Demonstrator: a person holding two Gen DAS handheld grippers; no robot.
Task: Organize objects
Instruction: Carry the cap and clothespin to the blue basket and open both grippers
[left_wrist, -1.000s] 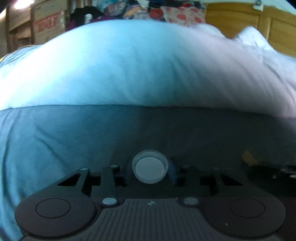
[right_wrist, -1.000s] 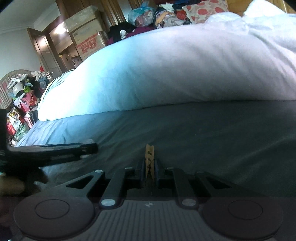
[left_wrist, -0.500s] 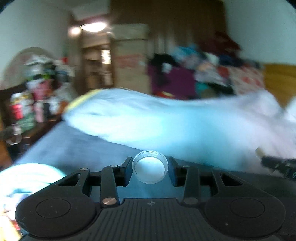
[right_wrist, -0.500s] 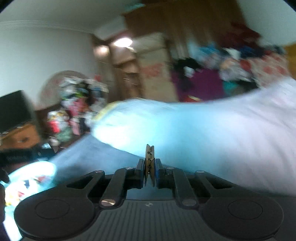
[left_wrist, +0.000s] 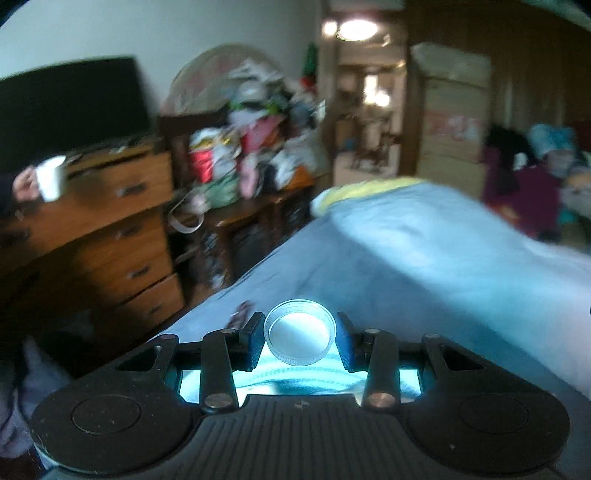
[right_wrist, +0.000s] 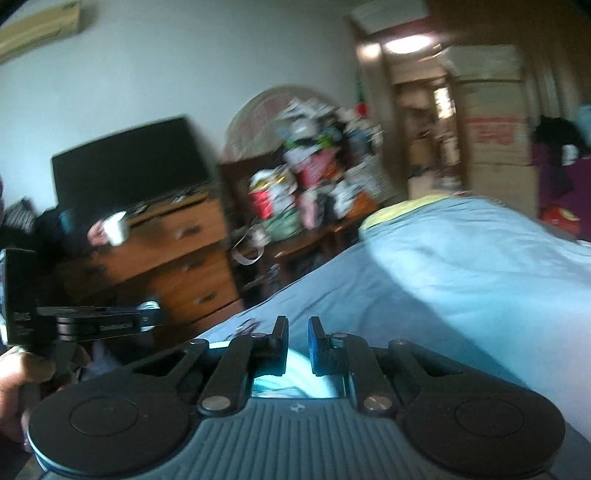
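Note:
A round clear plastic lid sits pinched between the fingers of my left gripper, its open side facing the camera. Beneath that gripper a pale blue striped container glows through the gaps. My right gripper is open by a narrow gap and holds nothing. The same pale blue container shows below its fingers. From the right wrist view, the left gripper appears side-on at the left, with a hand on its handle.
A bed with a blue sheet and a light quilt fills the right. A wooden dresser with a dark screen stands left, and a person's hand there holds a white cup. Piled clutter and boxes stand behind.
Both grippers swung left from the quilt toward the dresser side. The right gripper opened and the wooden clothespin it held is gone. The left still grips the lid.

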